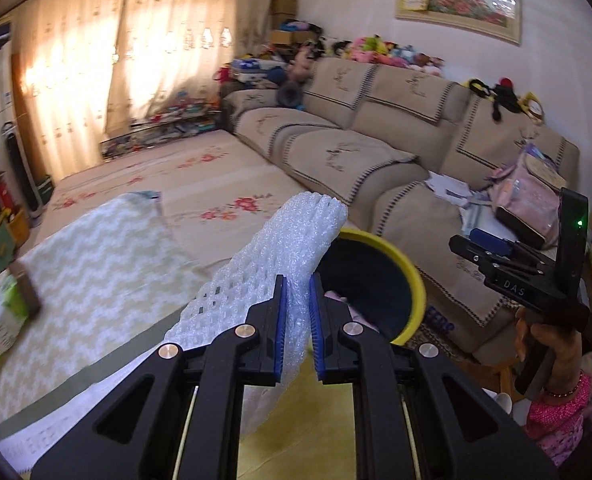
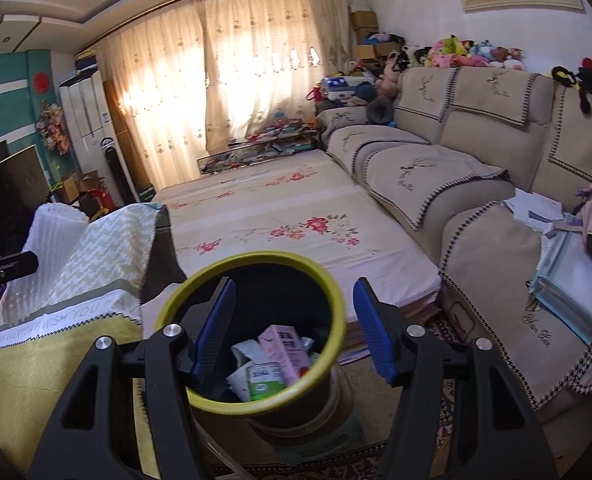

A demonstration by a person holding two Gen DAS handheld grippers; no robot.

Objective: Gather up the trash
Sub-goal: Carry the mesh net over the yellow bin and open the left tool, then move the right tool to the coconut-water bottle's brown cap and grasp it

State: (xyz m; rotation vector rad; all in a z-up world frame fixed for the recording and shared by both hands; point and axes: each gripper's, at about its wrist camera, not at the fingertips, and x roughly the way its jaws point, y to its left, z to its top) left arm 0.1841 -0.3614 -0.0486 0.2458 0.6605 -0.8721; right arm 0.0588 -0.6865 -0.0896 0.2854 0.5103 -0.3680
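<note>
Bin [image 2: 256, 316] contents: right wrist view only

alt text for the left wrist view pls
The left gripper is shut on a white foam net sleeve, near a yellow-rimmed bin. Behind lie a beige sofa and a floral mat.

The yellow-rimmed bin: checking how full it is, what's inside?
Inside the bin: a pink carton, a green-and-white packet and crumpled white wrappers. Anything beneath them, and the bin's bottom, is covered.
</note>
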